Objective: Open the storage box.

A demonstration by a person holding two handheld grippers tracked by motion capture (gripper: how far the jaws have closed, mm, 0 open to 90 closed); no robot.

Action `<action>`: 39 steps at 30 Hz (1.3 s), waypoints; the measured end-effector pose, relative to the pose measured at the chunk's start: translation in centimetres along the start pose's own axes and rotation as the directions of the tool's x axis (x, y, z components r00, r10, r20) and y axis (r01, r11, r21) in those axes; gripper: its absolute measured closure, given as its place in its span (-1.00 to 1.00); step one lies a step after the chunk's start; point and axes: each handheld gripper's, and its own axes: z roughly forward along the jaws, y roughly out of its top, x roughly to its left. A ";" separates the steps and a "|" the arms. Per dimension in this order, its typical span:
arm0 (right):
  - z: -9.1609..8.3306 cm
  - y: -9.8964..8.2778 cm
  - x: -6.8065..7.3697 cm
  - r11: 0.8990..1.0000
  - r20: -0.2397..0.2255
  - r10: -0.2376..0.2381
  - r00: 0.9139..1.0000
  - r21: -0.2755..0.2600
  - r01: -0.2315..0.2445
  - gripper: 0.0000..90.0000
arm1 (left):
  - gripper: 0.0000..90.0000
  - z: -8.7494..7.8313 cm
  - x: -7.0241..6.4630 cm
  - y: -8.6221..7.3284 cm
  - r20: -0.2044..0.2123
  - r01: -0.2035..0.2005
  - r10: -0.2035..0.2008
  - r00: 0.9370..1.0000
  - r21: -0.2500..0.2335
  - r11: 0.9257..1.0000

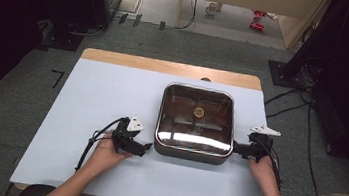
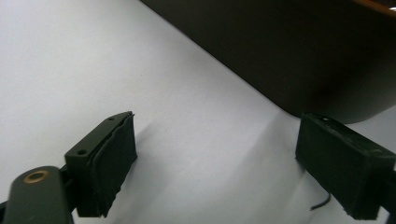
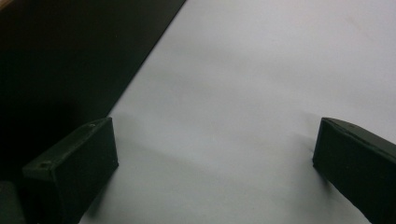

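A square, dark brown electric cooking pot with rounded corners and a reflective glass lid (image 1: 195, 122) stands on the pale grey-white sheet covering the wooden worktop (image 1: 97, 98), a little right of the sheet's middle and nearer the person's edge than the far one. A small round brass-coloured knob (image 1: 199, 112) sits at the centre of the lid.

The left tool (image 1: 142, 147) lies low on the sheet just beside the pot's near left corner, held in the person's left hand (image 1: 105, 151), with its grey three-cornered plate (image 1: 135, 123) on top and its black cable (image 1: 94, 141) looping off to the left. In the left gripper view its jaws stand wide apart, released, with bare sheet between them (image 2: 217, 168); the pot's dark side wall (image 2: 299, 51) rises just beyond, and the right-hand jaw reaches close to the rounded corner, though contact cannot be told.

The right tool (image 1: 237, 148) rests at the pot's near right corner, held in the right hand (image 1: 262, 170). In the right gripper view its jaws are likewise spread and released (image 3: 215, 172), gripping nothing, with the pot's dark wall (image 3: 70, 56) just beyond the left-hand jaw.

Beyond the worktop lies grey carpeted floor (image 1: 159, 41) with black cables across it.
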 end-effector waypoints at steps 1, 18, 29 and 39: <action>0.0 0.0 0.0 1.000 0.000 0.000 1.000 0.000 0.000 -1.00 | -0.70 0.0 0.1 0.1 0.003 -0.002 0.002 1.000 0.012 1.000; 0.0 0.0 0.0 1.000 0.002 -0.001 1.000 -0.001 0.001 -1.00 | -0.28 -2.6 2.9 2.8 0.122 0.051 -0.062 0.991 0.089 0.995; 0.0 0.0 0.0 1.000 0.002 -0.002 1.000 -0.003 0.002 -1.00 | -0.26 -4.3 2.3 6.2 0.148 -0.007 0.008 0.989 -0.006 1.000; 0.0 0.0 0.0 1.000 0.002 -0.001 1.000 -0.003 0.001 -1.00 | -0.26 -3.6 1.4 10.0 0.168 -0.059 0.067 0.983 -0.057 0.997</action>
